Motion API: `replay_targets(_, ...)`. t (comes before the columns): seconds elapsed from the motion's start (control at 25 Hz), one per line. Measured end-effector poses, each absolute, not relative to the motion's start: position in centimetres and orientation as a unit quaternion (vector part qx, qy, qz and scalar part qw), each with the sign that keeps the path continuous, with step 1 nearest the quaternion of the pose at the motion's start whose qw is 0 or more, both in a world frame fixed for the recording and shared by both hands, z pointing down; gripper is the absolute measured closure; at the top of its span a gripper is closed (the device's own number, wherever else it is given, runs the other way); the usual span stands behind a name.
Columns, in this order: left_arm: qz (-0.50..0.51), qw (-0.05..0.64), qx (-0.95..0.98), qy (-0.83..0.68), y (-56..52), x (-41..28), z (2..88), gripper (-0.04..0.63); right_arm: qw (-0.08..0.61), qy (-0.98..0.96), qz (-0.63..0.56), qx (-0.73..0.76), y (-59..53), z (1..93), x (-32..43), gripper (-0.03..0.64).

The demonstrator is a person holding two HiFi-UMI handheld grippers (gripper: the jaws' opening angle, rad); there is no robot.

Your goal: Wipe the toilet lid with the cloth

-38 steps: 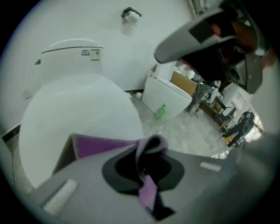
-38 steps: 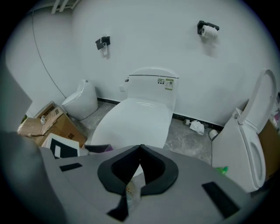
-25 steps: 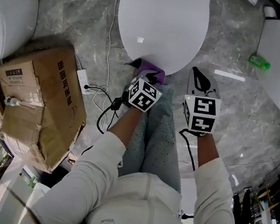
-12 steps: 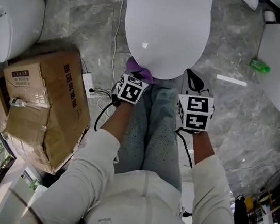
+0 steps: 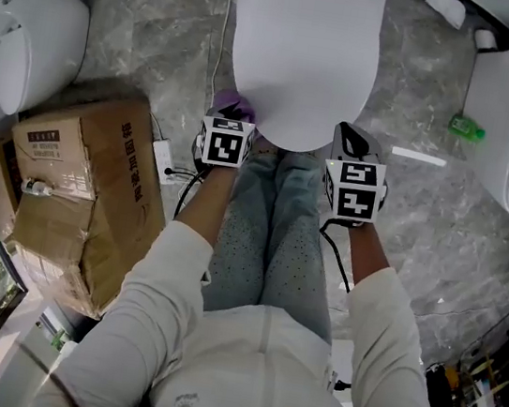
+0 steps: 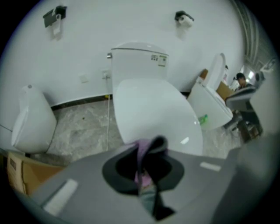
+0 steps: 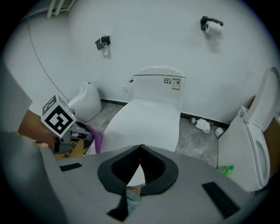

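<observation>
Clutching cloth (image 5: 237, 108), left tool (image 6: 151, 144) (moved leftward) flanks lid (image 5: 301, 53).

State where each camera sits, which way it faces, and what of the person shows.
Head view: on the person's head, facing steeply down at the toilet lid; shows both sleeves, legs, left gripper, right gripper.
Left gripper view: on the left gripper, facing along its jaws, shut on the cloth, toward the lid and tank; no body shows.
Right gripper view: on the right gripper, jaws shut and empty, facing the lid; the left hand shows at left.
Shared: all three see the lid and the green bottle.
</observation>
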State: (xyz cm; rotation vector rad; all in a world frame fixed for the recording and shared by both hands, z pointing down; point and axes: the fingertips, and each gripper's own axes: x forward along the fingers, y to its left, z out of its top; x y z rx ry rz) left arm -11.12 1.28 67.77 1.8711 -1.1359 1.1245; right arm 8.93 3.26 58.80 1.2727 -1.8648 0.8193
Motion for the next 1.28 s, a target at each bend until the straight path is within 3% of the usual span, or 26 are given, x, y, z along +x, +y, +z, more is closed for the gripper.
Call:
replay_targets(0.48, 0.322, 0.286, 0.766, -0.477, -7.0, -4.5, 58.0, 0.583, 0.317, -0.735, 0.286, 0.527, -1.7, 53.3, 9.5, 0.601)
replay_targets(1.0, 0.278, 0.255, 0.799, -0.468, -5.0, -1.5, 46.8, 0.583, 0.254, -0.739, 0.246, 0.573, -2.5, 43.1, 10.9, 0.601)
replay_targets(1.28, 0.229, 0.188, 0.829, -0.473, -5.0, -0.2, 37.5, 0.583, 0.208, -0.755, 0.208, 0.585, -2.8, 35.3, 11.4, 0.601)
